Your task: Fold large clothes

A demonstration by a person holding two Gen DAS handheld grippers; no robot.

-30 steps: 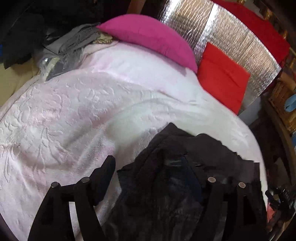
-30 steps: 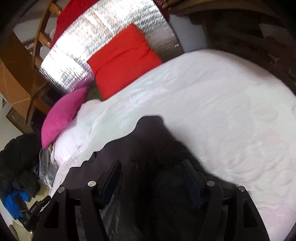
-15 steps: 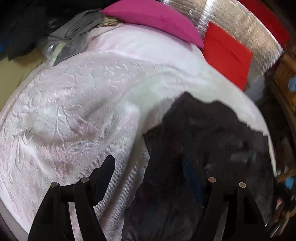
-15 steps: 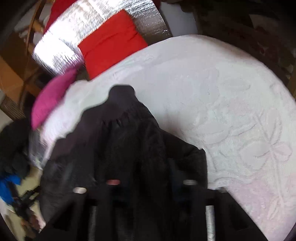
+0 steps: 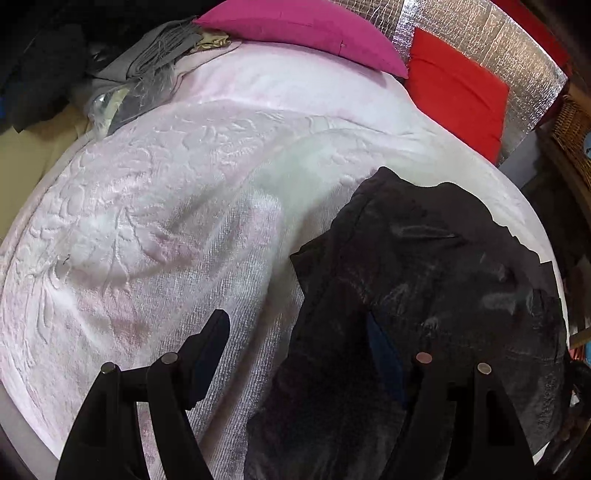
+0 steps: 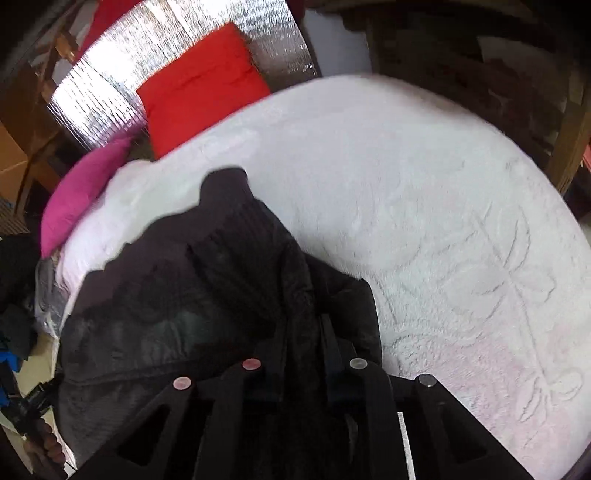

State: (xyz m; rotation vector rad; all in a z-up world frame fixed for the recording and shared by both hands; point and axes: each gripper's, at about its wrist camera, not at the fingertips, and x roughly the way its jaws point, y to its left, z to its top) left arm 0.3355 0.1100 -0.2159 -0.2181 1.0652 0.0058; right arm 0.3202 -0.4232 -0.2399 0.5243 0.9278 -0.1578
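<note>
A large black garment (image 5: 424, 280) is lying rumpled on the pale pink embossed bedspread (image 5: 155, 206) of a bed, spreading across the near right part of the left wrist view and the near left part of the right wrist view (image 6: 192, 295).

The left gripper (image 5: 301, 345) is hovering over the garment's left edge with its jaws standing wide. One finger is sitting over bare bedspread, the other over the dark cloth, and the garment's edge is running up between them. Neither pad is pressing on the fabric, so this gripper is holding nothing.

The right gripper (image 6: 303, 332) is angling down onto the garment. Its jaws have just been closing and are now standing almost together, with a thick fold of the black fabric pinched between them. The cloth is bunching up in ridges right ahead of the fingertips, and the far end of the garment is reaching out as a narrow tongue toward the head of the bed.

At the head of the bed a magenta pillow (image 5: 303, 29) and a red cushion (image 5: 458, 92) are leaning against a silvery quilted panel (image 5: 491, 40). A heap of grey cloth (image 5: 147, 55) is sitting at the bed's far left corner. In the lower left of the right wrist view, part of a hand (image 6: 48, 446) is showing beside the bed.
</note>
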